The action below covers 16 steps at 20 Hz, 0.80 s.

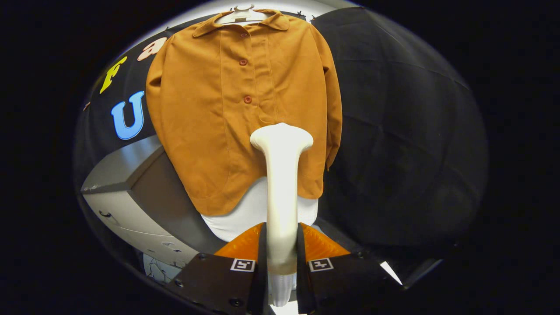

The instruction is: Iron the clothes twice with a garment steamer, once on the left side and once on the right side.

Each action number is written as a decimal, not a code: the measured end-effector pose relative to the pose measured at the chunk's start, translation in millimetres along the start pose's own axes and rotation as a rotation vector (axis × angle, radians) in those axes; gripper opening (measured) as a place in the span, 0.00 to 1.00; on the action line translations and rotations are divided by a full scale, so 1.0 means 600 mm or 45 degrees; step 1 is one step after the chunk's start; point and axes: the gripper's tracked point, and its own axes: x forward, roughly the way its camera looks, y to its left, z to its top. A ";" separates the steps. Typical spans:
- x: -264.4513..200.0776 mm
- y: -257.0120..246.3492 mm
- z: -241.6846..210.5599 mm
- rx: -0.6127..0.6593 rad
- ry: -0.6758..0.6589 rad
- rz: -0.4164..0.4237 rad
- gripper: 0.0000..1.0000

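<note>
My fingers clamp the white garment steamer, its head near the hanging orange shirt's lower middle (contact unclear). I judge both passes remain.

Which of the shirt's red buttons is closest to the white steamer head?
The lowest button on the orange shirt, just above the steamer head; the other two sit higher, toward the collar. The gripper is shut on the steamer's handle.

The garment steamer stands upright between the gripper fingers, both pressing its handle. Its head lies ahead of the fingers, in front of the shirt. The shirt hangs on a hanger beyond the fingers. A cabinet sits left of the fingers, beside the shirt hem
</note>
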 end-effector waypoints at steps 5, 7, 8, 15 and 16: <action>0.003 0.003 -0.052 -0.007 0.080 -0.013 0.29; 0.001 0.005 -0.070 -0.013 0.106 -0.016 0.29; -0.001 0.006 -0.079 -0.015 0.120 -0.017 0.29; -0.039 0.023 -0.130 0.007 0.195 -0.005 0.29; -0.048 0.028 -0.132 0.008 0.194 0.001 0.29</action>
